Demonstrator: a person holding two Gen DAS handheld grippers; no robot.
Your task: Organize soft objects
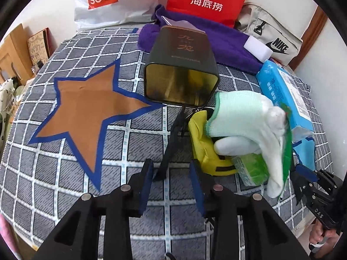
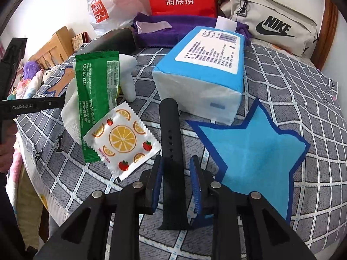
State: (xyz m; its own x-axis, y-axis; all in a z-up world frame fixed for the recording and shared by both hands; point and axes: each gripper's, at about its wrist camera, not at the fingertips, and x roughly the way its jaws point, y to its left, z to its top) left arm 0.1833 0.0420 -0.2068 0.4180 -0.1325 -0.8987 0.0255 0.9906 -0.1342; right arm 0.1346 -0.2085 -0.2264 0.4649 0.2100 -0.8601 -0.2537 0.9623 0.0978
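Black perforated rubber strap (image 2: 171,134) flat on grey checked cloth (image 2: 282,69), long axis running near-to-far. Near part passes between the fingers of right gripper (image 2: 176,173), far end pointing at the blue-and-white tissue pack (image 2: 201,75). Jaws parted wider than the strap, pads not pressing it: released. Fruit-print sachet (image 2: 122,139) just left, light-blue star patch (image 2: 256,151) just right. Left gripper (image 1: 172,173) likewise spread, grasping nothing. Judged: right side nearer, already aligned; closing across the short axis should suffice
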